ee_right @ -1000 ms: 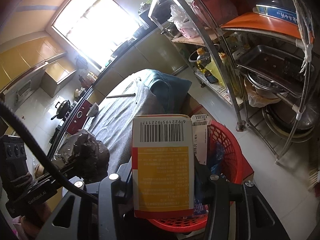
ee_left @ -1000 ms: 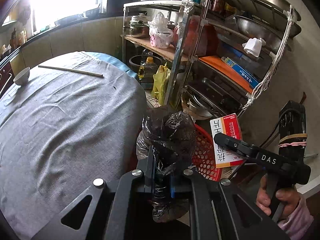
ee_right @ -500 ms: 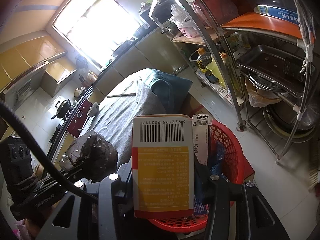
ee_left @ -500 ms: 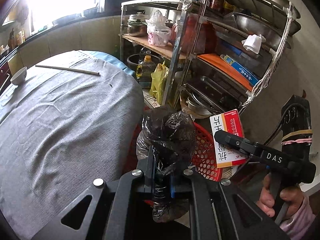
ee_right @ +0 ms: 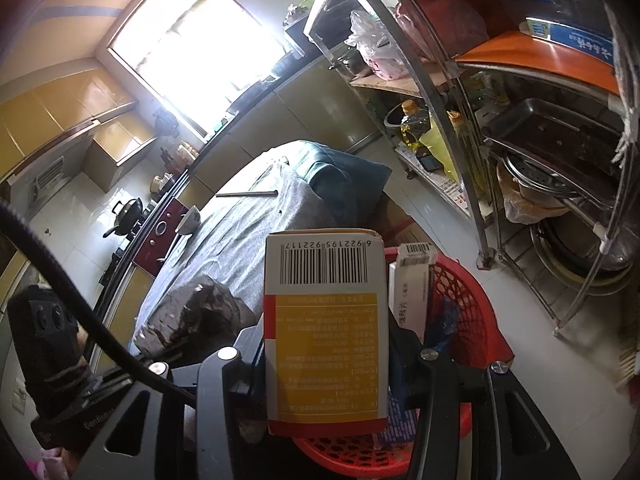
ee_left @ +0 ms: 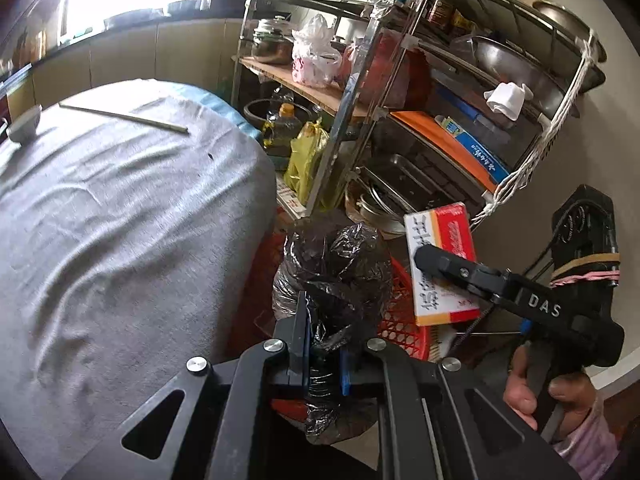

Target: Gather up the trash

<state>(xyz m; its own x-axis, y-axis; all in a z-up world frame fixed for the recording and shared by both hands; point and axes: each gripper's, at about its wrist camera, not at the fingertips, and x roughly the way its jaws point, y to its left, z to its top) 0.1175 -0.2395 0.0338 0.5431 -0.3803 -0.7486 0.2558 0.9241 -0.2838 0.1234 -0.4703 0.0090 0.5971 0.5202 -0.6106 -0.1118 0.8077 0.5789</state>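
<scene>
Two pieces of trash are held over the red basket (ee_right: 464, 312), which stands on the floor beside the cloth-covered counter (ee_left: 120, 216) and below the metal rack (ee_left: 400, 92). A box or two is already lodged inside the basket. The black bag (ee_left: 332, 272) is pinched tight in the left claw (ee_left: 324, 364), its bulk hanging above the near rim. The carton (ee_right: 326, 332) is gripped flat between the fingers of the right claw (ee_right: 332, 368), directly above the basket's opening. The step in hand is judged to be the drop-off. Next, each claw would need to be lowered slightly and spread, so that bag and carton fall inside rather than catch on the rim.
</scene>
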